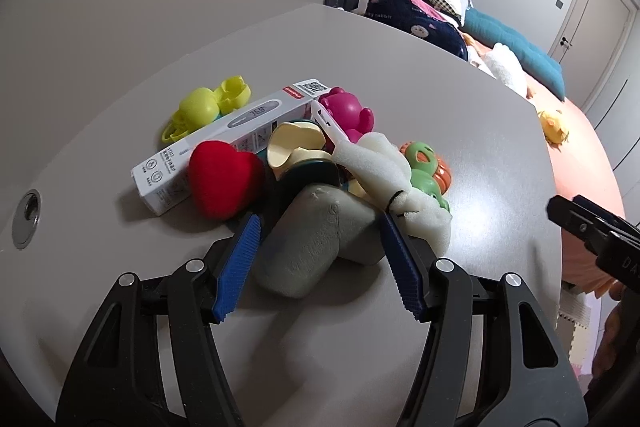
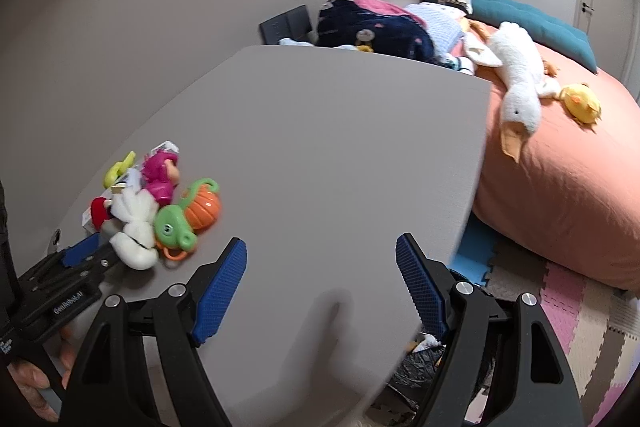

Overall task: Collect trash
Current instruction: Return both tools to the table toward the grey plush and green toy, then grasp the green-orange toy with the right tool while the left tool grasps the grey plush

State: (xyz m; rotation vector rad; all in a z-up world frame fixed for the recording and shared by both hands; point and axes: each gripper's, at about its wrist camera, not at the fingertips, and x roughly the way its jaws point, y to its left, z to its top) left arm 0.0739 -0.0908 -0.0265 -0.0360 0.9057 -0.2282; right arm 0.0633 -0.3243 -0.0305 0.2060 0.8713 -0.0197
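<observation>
A heap of toys and packaging lies on the grey table (image 1: 460, 107). My left gripper (image 1: 320, 221) has its blue pads against both sides of a grey lump (image 1: 312, 247) at the near edge of the heap. Behind the lump lie a white foam wrap (image 1: 380, 171), a red heart (image 1: 222, 179), a white thermometer box (image 1: 224, 143), a magenta bear (image 1: 348, 109), a yellow toy (image 1: 208, 105) and a green and orange toy (image 1: 430, 167). My right gripper (image 2: 320, 243) hangs open over bare table near its right edge, holding nothing. In the right wrist view the left gripper (image 2: 94, 251) touches the foam wrap (image 2: 134, 223).
A metal cable hole (image 1: 26, 219) sits in the table at the far left. Past the table's right edge stand a bed with an orange cover (image 2: 560, 187) and plush toys (image 2: 516, 83). A black bag (image 2: 416, 367) lies on the foam floor mat (image 2: 580, 307) below.
</observation>
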